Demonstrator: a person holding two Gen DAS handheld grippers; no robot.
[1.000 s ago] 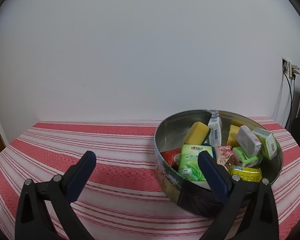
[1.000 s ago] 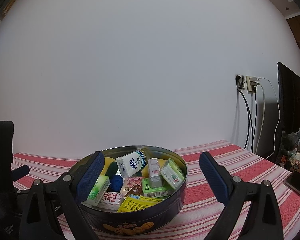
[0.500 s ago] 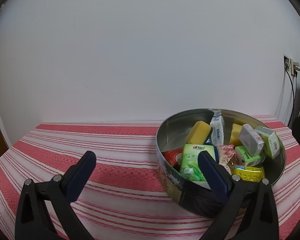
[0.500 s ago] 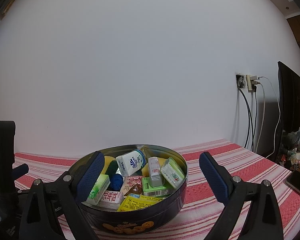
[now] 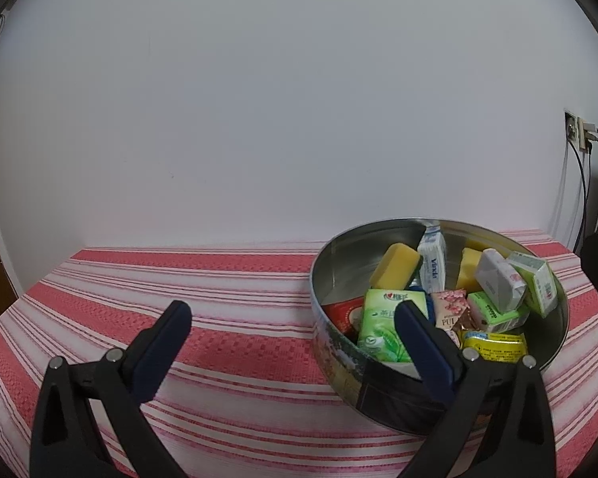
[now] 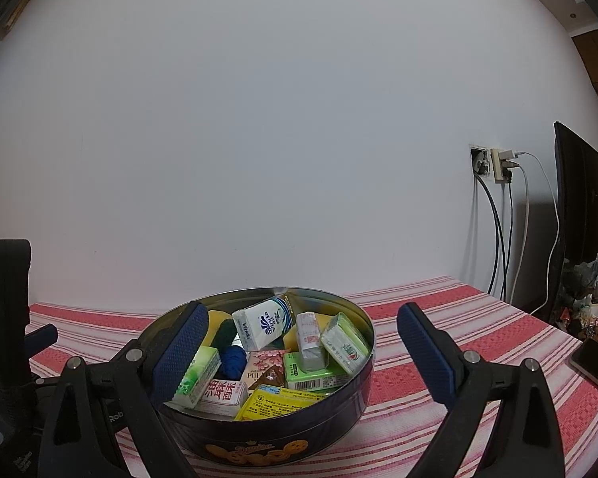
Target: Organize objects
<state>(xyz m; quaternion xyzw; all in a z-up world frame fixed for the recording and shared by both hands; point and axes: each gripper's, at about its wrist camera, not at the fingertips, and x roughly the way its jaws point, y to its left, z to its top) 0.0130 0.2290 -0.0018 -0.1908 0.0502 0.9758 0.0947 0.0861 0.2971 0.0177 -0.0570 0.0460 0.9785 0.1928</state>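
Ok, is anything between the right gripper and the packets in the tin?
Nothing visible blocks it. The right gripper hangs open in front of the cookie tin, which has no lid on. The white tissue pack lies on top of the pile. Only the tin's near wall stands in front, so approach from above.

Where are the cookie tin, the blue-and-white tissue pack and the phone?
cookie tin [image 6: 259, 444], right wrist view, dark front wall by the cookie print.
blue-and-white tissue pack [image 6: 265, 326], right wrist view, middle of its printed face.
phone [image 6: 596, 364], right wrist view, dark screen at the table's right edge.
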